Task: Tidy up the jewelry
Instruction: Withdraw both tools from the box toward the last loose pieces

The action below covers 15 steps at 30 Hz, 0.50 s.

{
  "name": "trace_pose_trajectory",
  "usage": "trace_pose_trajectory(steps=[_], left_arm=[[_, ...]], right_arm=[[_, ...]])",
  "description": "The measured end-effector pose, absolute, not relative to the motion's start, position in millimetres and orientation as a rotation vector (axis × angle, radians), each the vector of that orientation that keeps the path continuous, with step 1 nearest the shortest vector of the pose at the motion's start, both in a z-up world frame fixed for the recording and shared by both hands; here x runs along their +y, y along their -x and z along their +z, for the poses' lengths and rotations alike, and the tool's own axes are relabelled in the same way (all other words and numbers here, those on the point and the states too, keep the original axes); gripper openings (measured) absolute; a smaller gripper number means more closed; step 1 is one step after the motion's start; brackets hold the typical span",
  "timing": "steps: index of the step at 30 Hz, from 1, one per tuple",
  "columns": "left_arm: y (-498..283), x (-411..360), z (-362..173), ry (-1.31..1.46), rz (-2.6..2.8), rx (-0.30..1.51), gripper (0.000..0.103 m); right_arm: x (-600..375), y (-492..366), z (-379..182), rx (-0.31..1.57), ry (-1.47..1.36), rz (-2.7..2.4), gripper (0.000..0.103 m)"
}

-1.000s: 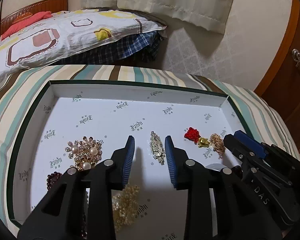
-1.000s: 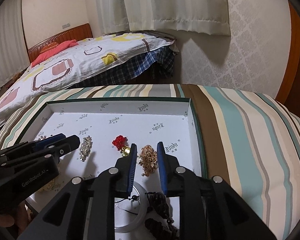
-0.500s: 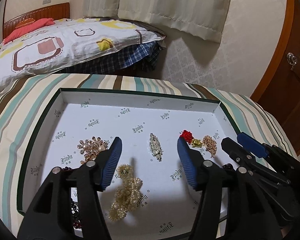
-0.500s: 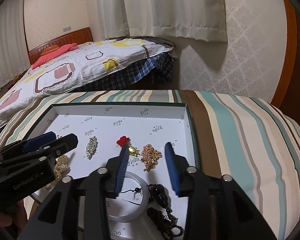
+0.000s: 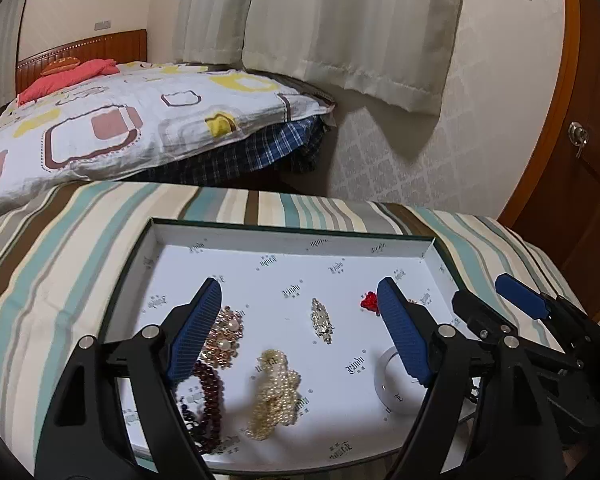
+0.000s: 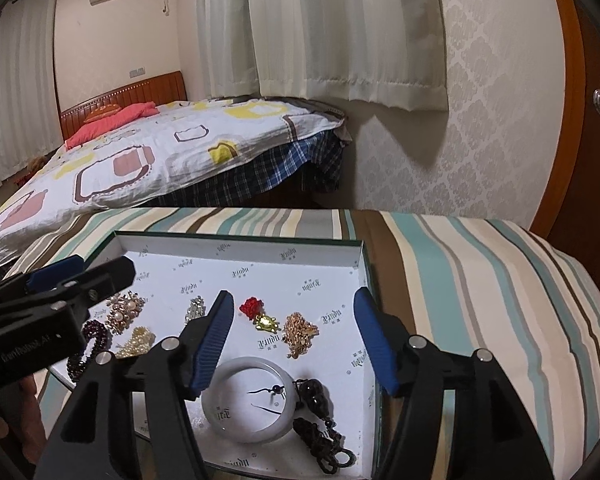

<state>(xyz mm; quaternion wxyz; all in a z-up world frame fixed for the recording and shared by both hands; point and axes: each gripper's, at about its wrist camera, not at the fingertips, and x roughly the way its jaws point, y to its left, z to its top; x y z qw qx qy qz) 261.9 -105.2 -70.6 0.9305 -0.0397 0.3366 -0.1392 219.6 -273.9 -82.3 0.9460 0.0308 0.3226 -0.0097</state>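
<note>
A shallow white tray (image 5: 292, 236) (image 6: 240, 240) lies on a striped cover and holds the jewelry. My left gripper (image 5: 300, 300) hangs above it, jaws opening, nothing between them; below lie a pearl bead bunch (image 5: 276, 392), a silver brooch (image 5: 322, 320), a pearl-and-gold brooch (image 5: 228, 332) and a dark red bead bracelet (image 5: 208, 404). My right gripper (image 6: 294, 312) hangs over the tray's right part, jaws opening and empty; under it are a red flower piece (image 6: 252, 306), a gold charm (image 6: 268, 323), a gold filigree piece (image 6: 300, 334), a white bangle (image 6: 252, 400) and a dark bead cord (image 6: 320, 428).
The tray rests on a striped cover (image 6: 480, 300) that drops away on the right. Behind it stands a bed with a patterned quilt (image 5: 120, 120), curtains (image 6: 340, 28) and a wooden door (image 5: 580, 160) at the right. A hand (image 6: 4, 424) shows at the lower left.
Both grippers have opened wide and risen away from the tray. The pearl bead bunch, earlier under the left fingers, now lies free on the tray.
</note>
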Motion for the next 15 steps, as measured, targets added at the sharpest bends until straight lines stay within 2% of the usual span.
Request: trace_pose_trajectory(steps=[15], left_arm=[[-219.0,-72.7,-59.4,0.096,-0.26,0.653,0.078]], right_arm=[[-285.4,-180.0,-76.3,0.64,-0.078,-0.062,0.061]])
